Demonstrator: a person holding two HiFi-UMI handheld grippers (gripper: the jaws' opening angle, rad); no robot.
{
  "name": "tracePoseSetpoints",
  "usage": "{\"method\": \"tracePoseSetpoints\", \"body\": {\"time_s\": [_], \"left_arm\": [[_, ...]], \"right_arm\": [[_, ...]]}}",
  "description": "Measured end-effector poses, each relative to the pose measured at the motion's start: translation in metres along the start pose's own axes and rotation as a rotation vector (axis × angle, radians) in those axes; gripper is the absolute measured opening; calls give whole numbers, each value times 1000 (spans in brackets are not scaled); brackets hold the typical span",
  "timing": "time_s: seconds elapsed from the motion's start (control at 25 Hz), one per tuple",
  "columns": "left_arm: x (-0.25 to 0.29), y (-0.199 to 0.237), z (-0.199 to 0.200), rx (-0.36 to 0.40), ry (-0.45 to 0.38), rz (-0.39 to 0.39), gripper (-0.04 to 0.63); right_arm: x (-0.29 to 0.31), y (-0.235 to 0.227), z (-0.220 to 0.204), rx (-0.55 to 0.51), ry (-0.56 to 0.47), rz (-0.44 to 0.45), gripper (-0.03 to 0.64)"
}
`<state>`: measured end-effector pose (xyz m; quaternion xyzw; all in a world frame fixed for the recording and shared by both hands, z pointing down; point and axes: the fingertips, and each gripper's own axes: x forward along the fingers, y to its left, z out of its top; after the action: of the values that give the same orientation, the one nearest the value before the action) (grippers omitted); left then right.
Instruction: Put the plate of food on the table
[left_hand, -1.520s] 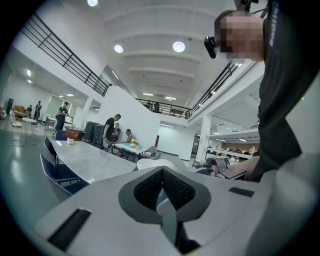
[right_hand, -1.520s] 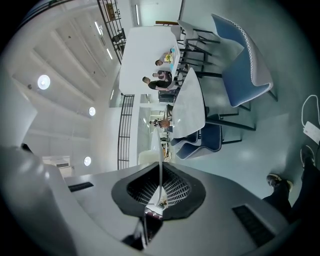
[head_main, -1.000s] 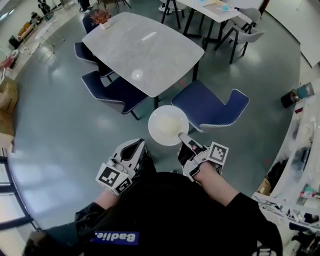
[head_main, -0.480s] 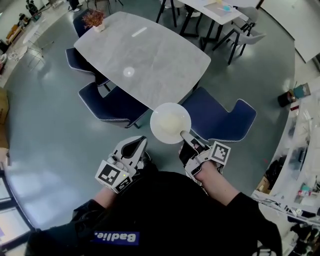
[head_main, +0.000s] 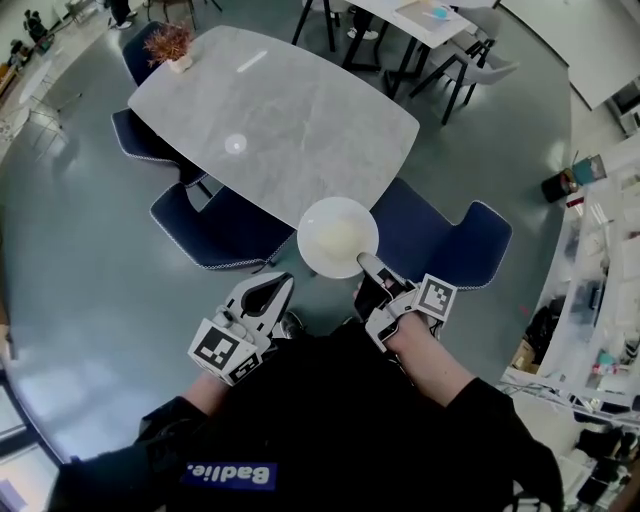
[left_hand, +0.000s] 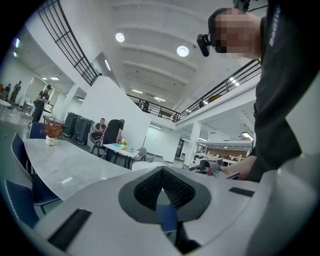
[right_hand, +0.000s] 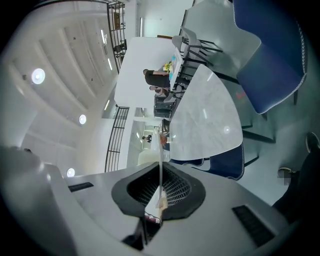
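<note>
A white plate (head_main: 338, 237) with pale food in its middle is held level in the air. In the head view it overlaps the near edge of the grey marble table (head_main: 280, 110). My right gripper (head_main: 369, 268) is shut on the plate's near rim. In the right gripper view the plate (right_hand: 160, 160) shows edge-on as a thin white line pinched between the pads, with the table (right_hand: 205, 125) beyond. My left gripper (head_main: 273, 288) hangs to the plate's left, apart from it. Its jaws are shut and hold nothing (left_hand: 162, 186).
Blue chairs stand at the table's near side, one (head_main: 445, 238) right of the plate and one (head_main: 215, 232) to the left. A small potted plant (head_main: 170, 42) sits at the table's far corner. More tables and chairs (head_main: 430, 25) stand behind; cluttered shelving (head_main: 600, 300) runs along the right.
The table and chairs have drawn closer under the plate, which now overlaps the table's near edge. Both grippers keep the same pose and the same grip.
</note>
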<state>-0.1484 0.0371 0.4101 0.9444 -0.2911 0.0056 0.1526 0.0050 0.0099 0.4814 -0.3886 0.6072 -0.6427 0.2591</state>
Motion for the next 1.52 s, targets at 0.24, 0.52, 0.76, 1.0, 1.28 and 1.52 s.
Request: {"method": "tracePoseSetpoints", "body": {"time_s": [0.24,0.52,0.76,1.0,1.28,1.52], "left_arm": [[19,14,1,-18,4,6,7],[56,35,12,-7,7,82,6],[97,58,23,-17,15,169,6],[137,79,32,-45,-17,267,6],[157,85,32,-51,-17,294,6],[150,99,43,-32,-3,300,6]], "right_arm": [[27,-3,22,14,15,-2,17],[65,-11,71,18,78,12,17],[100,-26,127,-10,136,-18,17],[137,-46,176,-22,183,-36,18],[175,-65,197,-41,224,-50,17],[203,-68,202,-28,205,-32,17]]}}
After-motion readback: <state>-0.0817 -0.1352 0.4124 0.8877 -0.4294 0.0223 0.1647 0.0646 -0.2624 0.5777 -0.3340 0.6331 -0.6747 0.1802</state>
